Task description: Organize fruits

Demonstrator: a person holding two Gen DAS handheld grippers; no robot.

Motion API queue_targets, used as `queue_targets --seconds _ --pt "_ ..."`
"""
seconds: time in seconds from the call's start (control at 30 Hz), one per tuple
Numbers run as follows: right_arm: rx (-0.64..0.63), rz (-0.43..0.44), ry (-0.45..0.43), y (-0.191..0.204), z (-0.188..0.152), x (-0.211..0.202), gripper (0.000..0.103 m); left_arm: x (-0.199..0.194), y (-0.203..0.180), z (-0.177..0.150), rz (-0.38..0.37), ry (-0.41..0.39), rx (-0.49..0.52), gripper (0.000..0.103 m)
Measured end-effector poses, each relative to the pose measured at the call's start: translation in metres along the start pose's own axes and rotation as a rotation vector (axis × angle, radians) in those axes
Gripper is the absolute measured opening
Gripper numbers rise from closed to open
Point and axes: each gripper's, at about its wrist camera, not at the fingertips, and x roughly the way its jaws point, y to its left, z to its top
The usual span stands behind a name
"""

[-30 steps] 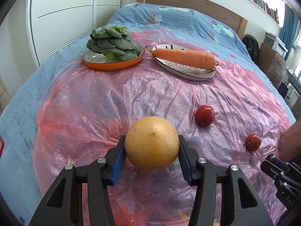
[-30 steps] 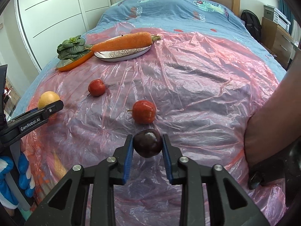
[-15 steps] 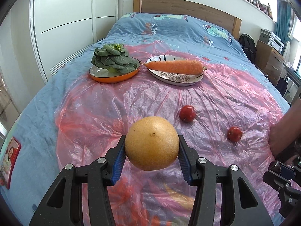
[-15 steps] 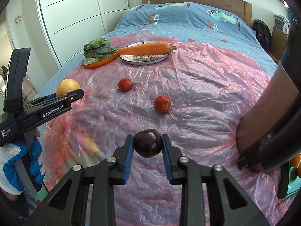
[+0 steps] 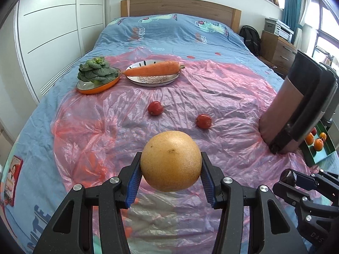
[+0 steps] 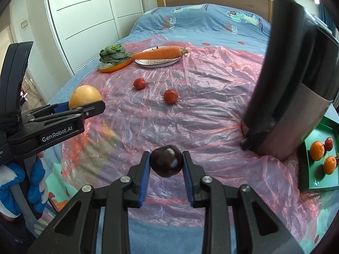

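**A:** So where's the fruit sorting at? The bed [image 5: 169,33] under the pink plastic sheet [image 5: 222,97] looks only half cleared.

**B:** Yeah, roughly midway I'd say. The green tray [image 6: 305,169] at the right edge already has a few oranges [image 6: 317,150] in it. Left claw [image 5: 170,169] is clamped on the big yellow pomelo [image 5: 170,160], lifted off the sheet. Right claw [image 6: 166,165] is gripping a dark plum [image 6: 166,163]. Two small red fruits [image 5: 155,108] are left on the sheet.
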Motion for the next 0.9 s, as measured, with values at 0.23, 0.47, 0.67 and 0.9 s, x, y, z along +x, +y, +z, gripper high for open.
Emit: queue_targets --seconds 0.23,0.47,0.67,0.9 --pt "0.066 -0.074 -0.028 -0.044 -0.020 -0.037 0.043 -0.023 -0.050 -0.011 -0.075 0.017 0.087 0.046" --pt "0.151 -0.169 -0.062 -0.102 -0.041 -0.070 0.043 -0.044 -0.118 -0.030 -0.195 0.042 0.210 0.046" --pt "0.229 -0.254 -0.104 -0.166 -0.053 -0.098 0.043 -0.056 -0.190 -0.031 -0.293 0.047 0.329 0.046" --pt "0.303 -0.341 -0.142 -0.241 -0.062 -0.121 0.043 -0.049 -0.266 -0.018 -0.366 0.049 0.425 0.046"
